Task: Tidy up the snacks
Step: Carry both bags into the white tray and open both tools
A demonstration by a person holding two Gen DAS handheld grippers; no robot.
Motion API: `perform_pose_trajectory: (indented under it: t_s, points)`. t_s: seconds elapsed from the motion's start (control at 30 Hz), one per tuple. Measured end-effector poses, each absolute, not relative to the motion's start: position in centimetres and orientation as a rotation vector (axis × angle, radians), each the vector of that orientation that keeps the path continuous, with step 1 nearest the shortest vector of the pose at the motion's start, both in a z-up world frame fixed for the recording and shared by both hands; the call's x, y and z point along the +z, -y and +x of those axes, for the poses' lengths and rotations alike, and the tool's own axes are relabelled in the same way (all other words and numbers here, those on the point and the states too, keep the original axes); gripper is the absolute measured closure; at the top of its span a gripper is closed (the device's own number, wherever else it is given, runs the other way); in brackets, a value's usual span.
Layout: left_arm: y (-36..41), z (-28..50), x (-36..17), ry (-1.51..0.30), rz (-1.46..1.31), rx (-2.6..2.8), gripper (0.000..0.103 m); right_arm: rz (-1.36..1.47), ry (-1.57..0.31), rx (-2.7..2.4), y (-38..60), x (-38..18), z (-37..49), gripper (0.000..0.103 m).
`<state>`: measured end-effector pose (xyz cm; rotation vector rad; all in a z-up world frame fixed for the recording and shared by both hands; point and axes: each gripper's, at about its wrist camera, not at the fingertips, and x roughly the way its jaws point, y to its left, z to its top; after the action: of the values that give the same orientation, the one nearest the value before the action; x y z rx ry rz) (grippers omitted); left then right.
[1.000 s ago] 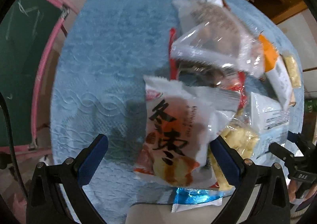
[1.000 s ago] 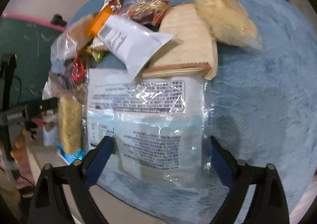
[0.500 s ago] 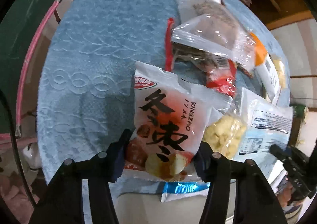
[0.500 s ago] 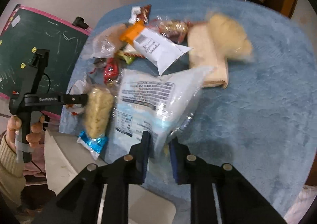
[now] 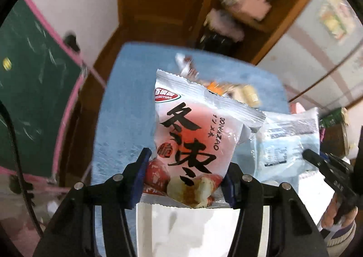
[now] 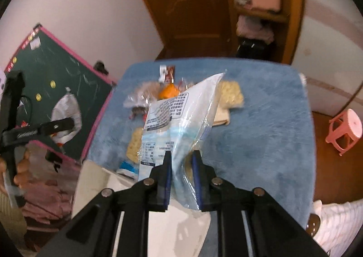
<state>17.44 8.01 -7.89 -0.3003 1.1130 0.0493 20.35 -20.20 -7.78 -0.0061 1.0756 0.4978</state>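
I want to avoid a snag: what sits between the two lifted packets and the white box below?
Nothing visible. The left gripper holds the red-and-white jujube packet directly above the white box; the right gripper holds the clear blue-and-white packet over that box. The box interior is overexposed.

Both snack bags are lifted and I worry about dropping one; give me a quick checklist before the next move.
1. Left gripper shut on red jujube bag: ok.
2. Right gripper shut on clear printed bag: ok.
3. Both bags clear of the blue tablecloth: ok.
4. Right grip only pinches a bottom corner; firmness: cannot tell.
5. White container below is open: cannot tell.
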Motion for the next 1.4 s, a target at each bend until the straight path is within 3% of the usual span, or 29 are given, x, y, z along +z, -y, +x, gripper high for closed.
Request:
perform_pose_trajectory:
  t_s: [0.2,0.33,0.5,0.9,1.0,1.03,1.17,1.23,1.4]
  points:
    - [-5.7,10.1,-0.3,-0.961,-0.197,0.014,0.048,0.023,-0.952,0.432,21.1,-1.5,13.3,0.086]
    - [-5.3,6.8,1.5,-0.943,-0.154,-0.004,0.048,0.032,-0.9,0.425,21.1,0.9,8.8,0.086]
    - [-4.0,3.6,-0.3,-0.984,-0.115,-0.032,0.047,-0.001,-0.918,0.42,20.4,1.0,4.7,0.086]
    - [-1.9,2.7,-7.5,-1.166,-0.118,-0.08,0.045,-0.049,-1.132,0.437,17.9,-6.0,0.9,0.084]
    - [-1.6,2.8,-8.8,-1.212,-0.124,-0.104,0.024,-0.041,-1.154,0.405,17.8,-7.2,1.2,0.075]
    - [-1.6,2.6,-9.0,-1.215,-0.131,-0.112,0.017,-0.041,-1.151,0.399,17.9,-7.3,1.2,0.068]
    - [-1.6,2.3,-8.9,-1.213,-0.133,-0.119,0.016,-0.04,-1.077,0.388,17.7,-5.7,0.7,0.041]
    - [-1.8,2.2,-8.7,-1.213,-0.124,-0.101,0.016,-0.028,-1.041,0.389,17.7,-4.8,0.7,0.033]
    - [-2.5,2.0,-7.5,-1.165,-0.11,-0.071,0.016,-0.007,-1.014,0.401,17.3,-3.8,0.9,0.032]
